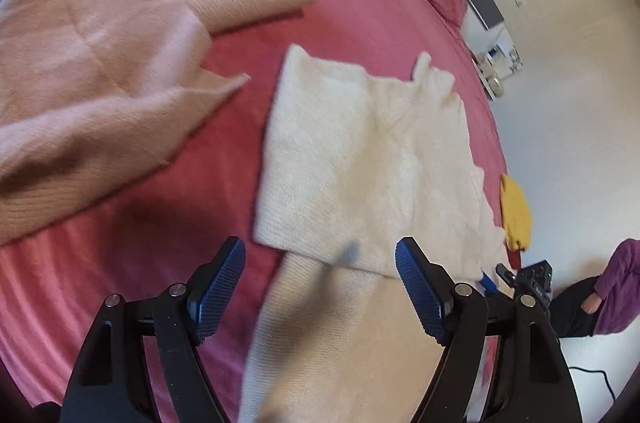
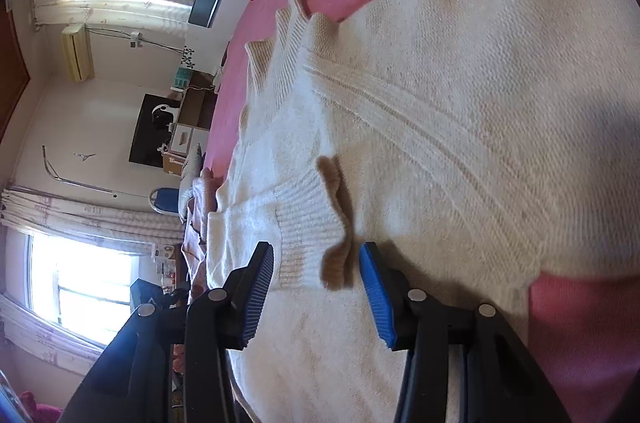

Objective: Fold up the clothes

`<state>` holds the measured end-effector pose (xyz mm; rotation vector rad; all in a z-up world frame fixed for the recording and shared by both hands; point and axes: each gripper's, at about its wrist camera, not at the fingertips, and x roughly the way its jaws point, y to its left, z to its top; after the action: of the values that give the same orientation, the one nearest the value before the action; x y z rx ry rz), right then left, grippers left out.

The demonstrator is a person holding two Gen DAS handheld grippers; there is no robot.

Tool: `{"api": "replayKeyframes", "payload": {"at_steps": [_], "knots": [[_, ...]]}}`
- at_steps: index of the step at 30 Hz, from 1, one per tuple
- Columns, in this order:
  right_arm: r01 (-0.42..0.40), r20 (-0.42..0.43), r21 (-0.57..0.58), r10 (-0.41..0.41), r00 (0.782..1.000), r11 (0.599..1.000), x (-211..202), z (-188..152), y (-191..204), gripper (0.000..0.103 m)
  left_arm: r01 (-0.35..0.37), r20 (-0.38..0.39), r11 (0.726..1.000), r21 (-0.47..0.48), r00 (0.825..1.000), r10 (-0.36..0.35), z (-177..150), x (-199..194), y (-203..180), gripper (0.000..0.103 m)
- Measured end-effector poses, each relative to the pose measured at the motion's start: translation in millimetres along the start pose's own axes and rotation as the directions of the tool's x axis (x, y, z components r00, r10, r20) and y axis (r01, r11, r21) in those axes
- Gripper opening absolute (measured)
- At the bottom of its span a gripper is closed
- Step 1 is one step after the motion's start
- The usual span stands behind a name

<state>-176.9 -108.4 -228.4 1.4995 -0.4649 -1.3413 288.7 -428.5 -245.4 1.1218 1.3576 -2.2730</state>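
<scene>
White sweater (image 1: 360,151) flat on the pink bed (image 1: 160,243), long axis running away from both grippers; right gripper (image 2: 316,283), jaws wide and empty, straddles the ribbed cuff (image 2: 308,223), nearer than the equally open, empty left gripper (image 1: 320,283).

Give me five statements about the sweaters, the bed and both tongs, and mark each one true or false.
1. The left tongs are open and hold nothing. True.
2. The white sweater lies on a green bedspread. False: the bedspread is pink.
3. A pink sweater lies on the bed apart from the white one. True.
4. The right tongs are clamped shut on the ribbed cuff. False: they are open, with the cuff just ahead of the gap between the jaws.
5. The white sweater hangs from a hanger. False: it lies spread on the bed.
</scene>
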Motion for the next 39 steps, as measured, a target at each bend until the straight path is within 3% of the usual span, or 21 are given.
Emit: {"api": "replayKeyframes", "payload": {"at_steps": [6, 13, 17, 22, 29, 34, 37, 39], "knots": [[-0.055, -0.012, 0.069, 0.056, 0.998, 0.996, 0, -14, -11, 0.047, 0.140, -0.051, 0.990, -0.037, 0.989, -0.141, -9, 18, -14, 0.079], [-0.101, -0.015, 0.036, 0.101, 0.995, 0.994, 18, -1, -1, 0.047, 0.163, 0.007, 0.979, -0.123, 0.986, -0.164, 1, 27, -6, 0.079], [-0.041, -0.030, -0.015, 0.040, 0.999, 0.999, 31, 9, 7, 0.041, 0.173, 0.049, 0.968, -0.180, 0.985, -0.167, 9, 29, 5, 0.079], [0.036, -0.030, -0.084, -0.039, 0.999, 0.996, 35, 12, 14, 0.008, 0.147, 0.063, 0.977, -0.157, 0.988, -0.138, 7, 30, 0, 0.079], [0.098, 0.019, -0.168, -0.096, 0.995, 0.981, 18, 3, 29, 0.005, 0.118, 0.078, 0.985, -0.123, 0.991, -0.109, 4, 34, -5, 0.079], [0.040, 0.118, -0.308, -0.003, 0.993, 0.951, -22, -1, 73, 0.004, 0.104, 0.080, 0.987, -0.124, 0.992, -0.095, 0, 36, -5, 0.079], [0.101, 0.132, -0.323, -0.061, 0.989, 0.941, -33, -2, 70, 0.005, 0.083, 0.066, 0.991, -0.107, 0.995, -0.076, -7, 40, -6, 0.079], [0.180, 0.106, -0.296, -0.154, 0.982, 0.938, -26, -4, 50, 0.005, 0.071, 0.056, 0.993, -0.098, 0.996, -0.066, -12, 38, -6, 0.079]]}}
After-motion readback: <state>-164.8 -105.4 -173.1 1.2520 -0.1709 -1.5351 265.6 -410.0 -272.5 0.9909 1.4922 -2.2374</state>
